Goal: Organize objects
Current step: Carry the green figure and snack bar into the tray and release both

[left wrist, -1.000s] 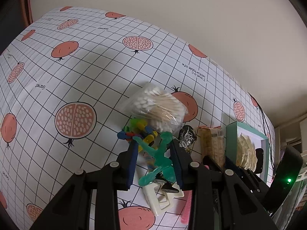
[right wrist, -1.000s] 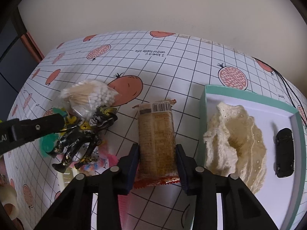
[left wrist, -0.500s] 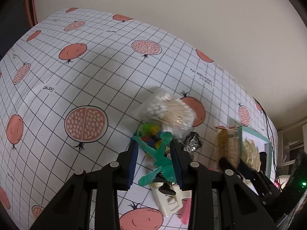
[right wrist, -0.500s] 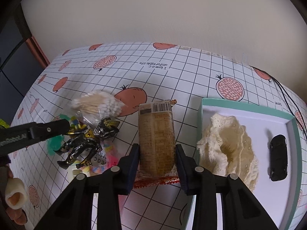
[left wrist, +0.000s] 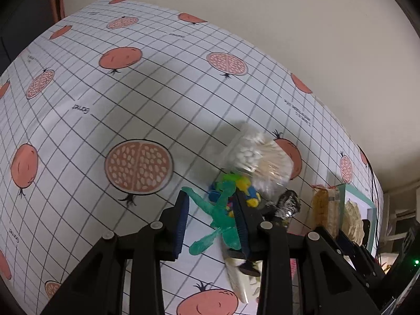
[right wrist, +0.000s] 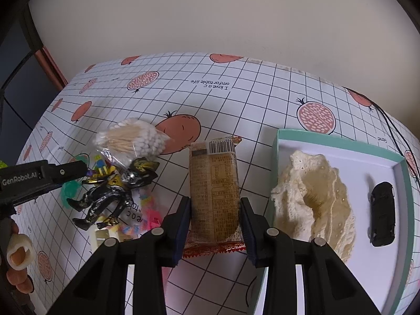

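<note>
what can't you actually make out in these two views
- Snack packet, right view: the print is too small to read, and the right gripper covers its lower edges.
- Green figure, left view: motion blur; whether the left gripper pinches it is unclear.
- White piece, left view: mostly behind the gripper, unidentifiable.
- Tray, right view: near corner cut off by the frame edge.

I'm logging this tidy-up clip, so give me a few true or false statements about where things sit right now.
1. The brown snack packet lies between the right gripper's jaws. True.
2. The small black toy car sits on the tablecloth. False: it is inside the teal-rimmed white tray.
3. The cream lace cloth lies in that tray. True.
4. The left gripper's jaws frame the bag of cotton swabs. False: they frame the translucent green toy figure.
</note>
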`<state>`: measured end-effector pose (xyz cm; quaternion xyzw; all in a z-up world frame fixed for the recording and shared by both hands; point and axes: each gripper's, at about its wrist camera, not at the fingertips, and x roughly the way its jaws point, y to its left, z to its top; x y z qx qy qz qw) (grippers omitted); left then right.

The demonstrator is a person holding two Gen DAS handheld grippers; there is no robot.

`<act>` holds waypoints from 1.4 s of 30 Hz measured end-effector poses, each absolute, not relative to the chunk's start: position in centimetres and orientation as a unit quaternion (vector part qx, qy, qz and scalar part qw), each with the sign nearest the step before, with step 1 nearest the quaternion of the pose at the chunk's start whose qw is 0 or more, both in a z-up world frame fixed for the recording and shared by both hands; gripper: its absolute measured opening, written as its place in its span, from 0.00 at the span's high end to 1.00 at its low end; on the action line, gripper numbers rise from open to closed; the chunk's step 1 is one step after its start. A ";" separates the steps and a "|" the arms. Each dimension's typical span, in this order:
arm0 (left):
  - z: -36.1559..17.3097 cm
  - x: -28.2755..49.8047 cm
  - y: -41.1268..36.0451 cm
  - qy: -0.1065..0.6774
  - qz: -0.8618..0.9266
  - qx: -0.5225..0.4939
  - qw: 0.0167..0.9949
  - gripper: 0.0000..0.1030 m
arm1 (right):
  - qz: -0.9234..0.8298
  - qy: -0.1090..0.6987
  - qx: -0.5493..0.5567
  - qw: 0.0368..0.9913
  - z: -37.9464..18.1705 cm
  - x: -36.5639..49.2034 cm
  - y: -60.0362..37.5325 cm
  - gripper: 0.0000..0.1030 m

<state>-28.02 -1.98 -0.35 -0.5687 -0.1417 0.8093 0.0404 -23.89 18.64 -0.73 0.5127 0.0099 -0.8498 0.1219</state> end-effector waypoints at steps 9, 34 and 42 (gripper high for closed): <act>1.8 -27.8 -2.4 -0.139 0.827 -0.543 0.032 0.66 | -0.852 0.005 0.509 0.123 0.0 -23.8 19.1 0.62; 4.8 -23.9 13.8 -0.084 0.827 -0.529 0.171 0.66 | -0.870 -0.051 0.488 0.044 3.2 -21.3 32.7 0.62; 3.7 -22.3 19.0 -0.050 0.814 -0.542 0.205 0.66 | -0.872 -0.076 0.484 0.002 3.1 -20.5 38.3 0.62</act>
